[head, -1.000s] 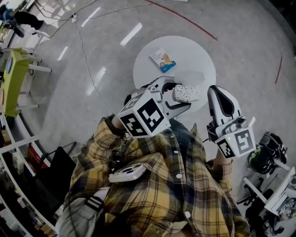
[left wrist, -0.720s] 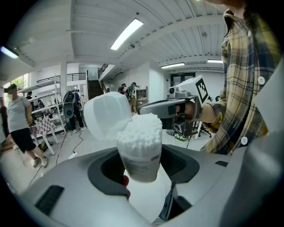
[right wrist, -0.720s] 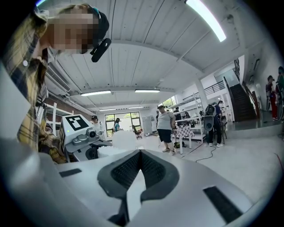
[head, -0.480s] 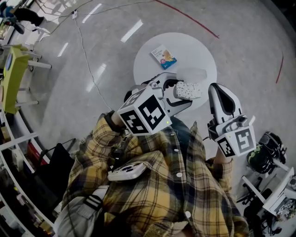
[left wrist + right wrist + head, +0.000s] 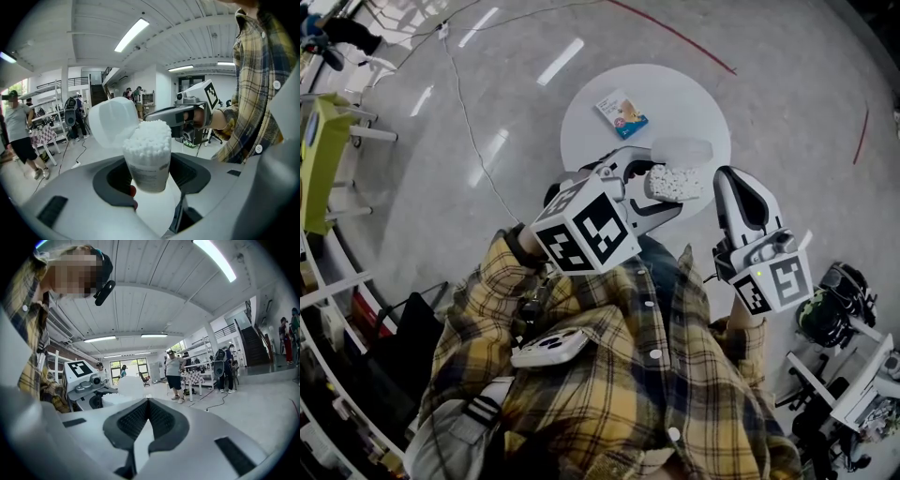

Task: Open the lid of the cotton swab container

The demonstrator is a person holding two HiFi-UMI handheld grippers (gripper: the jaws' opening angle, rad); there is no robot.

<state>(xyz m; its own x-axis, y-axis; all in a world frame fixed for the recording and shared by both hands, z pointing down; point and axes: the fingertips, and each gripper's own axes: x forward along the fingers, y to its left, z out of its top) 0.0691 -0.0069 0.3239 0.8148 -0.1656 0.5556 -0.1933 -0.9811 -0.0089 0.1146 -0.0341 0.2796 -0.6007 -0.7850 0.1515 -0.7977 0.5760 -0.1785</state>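
The cotton swab container (image 5: 149, 161) is a clear tub packed with white swabs, and my left gripper (image 5: 147, 177) is shut on its body. Its white lid (image 5: 114, 123) is flipped open and hangs back on its hinge to the left. From the head camera the container (image 5: 675, 183) is in the air over the near edge of the table, in the left gripper (image 5: 661, 190), with the lid (image 5: 682, 150) tipped away. My right gripper (image 5: 729, 187) hovers just right of it, shut and empty. The right gripper (image 5: 147, 411) points past the container (image 5: 115, 400).
A round white table (image 5: 694, 103) stands ahead with a small printed packet (image 5: 622, 112) on it. A cable (image 5: 469, 122) runs over the floor at the left. Shelving fills the left edge and chair bases (image 5: 834, 314) sit at the right. Several people stand in the hall.
Both grippers and the container keep their pose, with the lid open throughout. The head view has drifted slightly, so everything sits a little further left and higher.
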